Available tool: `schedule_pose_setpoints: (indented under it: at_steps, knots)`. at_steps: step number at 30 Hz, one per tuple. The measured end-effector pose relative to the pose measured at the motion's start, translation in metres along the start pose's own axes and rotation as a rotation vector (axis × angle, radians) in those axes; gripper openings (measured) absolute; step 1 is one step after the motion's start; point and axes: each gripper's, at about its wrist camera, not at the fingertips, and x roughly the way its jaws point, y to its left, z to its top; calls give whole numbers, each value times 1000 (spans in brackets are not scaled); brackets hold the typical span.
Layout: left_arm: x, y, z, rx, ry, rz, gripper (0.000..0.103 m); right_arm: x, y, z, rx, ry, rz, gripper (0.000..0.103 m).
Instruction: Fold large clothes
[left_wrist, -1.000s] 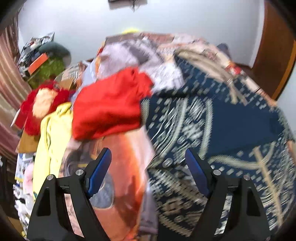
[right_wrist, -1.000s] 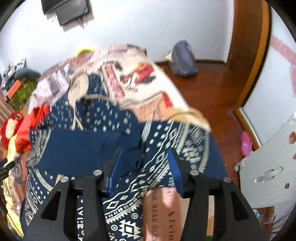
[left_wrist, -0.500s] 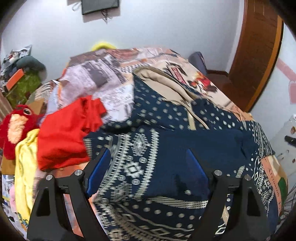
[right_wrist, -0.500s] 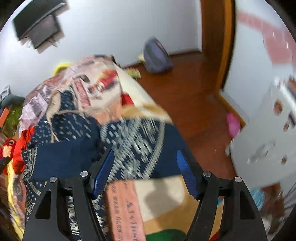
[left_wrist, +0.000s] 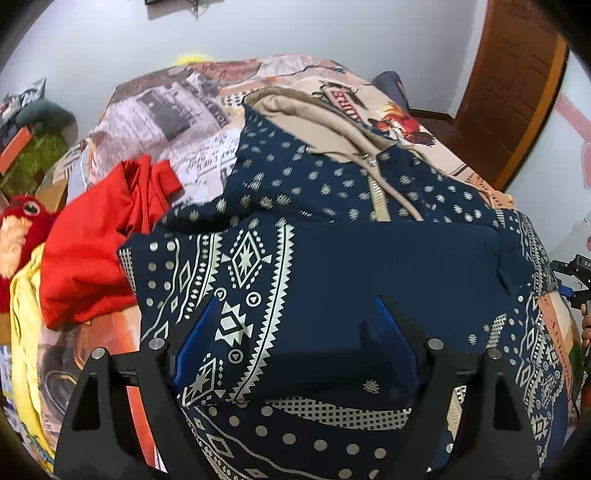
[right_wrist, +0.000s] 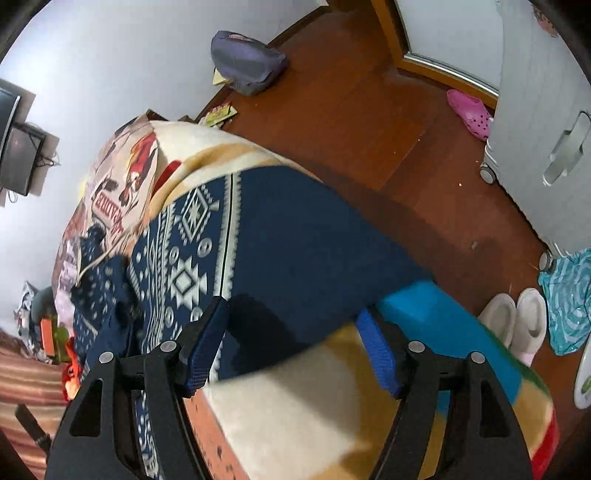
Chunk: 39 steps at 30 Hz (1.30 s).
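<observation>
Garment: a navy-blue hooded sweatshirt with cream geometric print and tan hood lining (left_wrist: 332, 258) lies spread on the bed, straight ahead of both grippers, its hood at the far end and a plain navy panel folded across its middle.

Bed: a printed blanket with cartoon and newspaper motifs (left_wrist: 177, 110) carries the sweatshirt; the blanket's cream, blue and red near corner shows under the right gripper.

Left gripper: the black two-finger left gripper with blue pads (left_wrist: 295, 328) hangs just above the near part of the sweatshirt, fingers spread wide, holding nothing.

Right gripper: the black two-finger right gripper with blue pads (right_wrist: 295, 347) is tilted over the sweatshirt's right-hand edge, fingers apart and empty, the navy fabric lying between and beyond its tips.

Step in hand: by appearance, a pause between folds, with one fold laid and neither gripper on cloth.

Next move: likely calls for each gripper to drop onto an edge of the sweatshirt, pinch a single layer cleanly, and carry it over without dragging the folded panel loose.

Bystanders: a crumpled red garment (left_wrist: 99, 240), a yellow cloth (left_wrist: 26, 332) and a red plush toy (left_wrist: 18, 229) sit to the left of the left gripper, beside the sweatshirt.

Floor: a pink clog (right_wrist: 469, 114) and a grey-purple backpack (right_wrist: 247, 62) lie well beyond the right gripper.
</observation>
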Motion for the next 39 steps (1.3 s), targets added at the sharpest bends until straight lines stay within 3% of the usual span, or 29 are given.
schedule_pose_setpoints:
  at_steps: [3, 6, 8, 10, 16, 23, 26, 29, 33, 39]
  knots:
    - [4, 5, -3, -20, 16, 0, 83, 5, 5, 8, 13, -30, -22, 63]
    - [5, 7, -5, -17, 17, 10, 83, 3, 13, 14, 3, -70, -54, 40]
    - [2, 7, -6, -7, 10, 29, 83, -3, 21, 17, -23, -105, -68, 18]
    - [-1, 7, -7, 1, 3, 34, 83, -12, 30, 20, -48, -138, -49, 12]
    - [-11, 8, -11, 6, -8, 28, 83, -58, 92, 20, -230, -255, 4, 10]
    - [-27, 8, -17, 10, -26, 6, 83, -84, 182, -15, -458, -274, 176, 10]
    - [-35, 10, -20, 12, -33, 5, 83, -78, 216, -43, -565, -216, 246, 10]
    - [-40, 15, -23, 10, -36, 4, 83, -54, 239, -68, -645, -102, 278, 10]
    - [-44, 22, -28, -1, -33, 3, 83, -5, 246, -99, -708, 66, 219, 14]
    - [-42, 33, -37, -21, -14, 4, 83, 46, 233, -125, -690, 301, 93, 15]
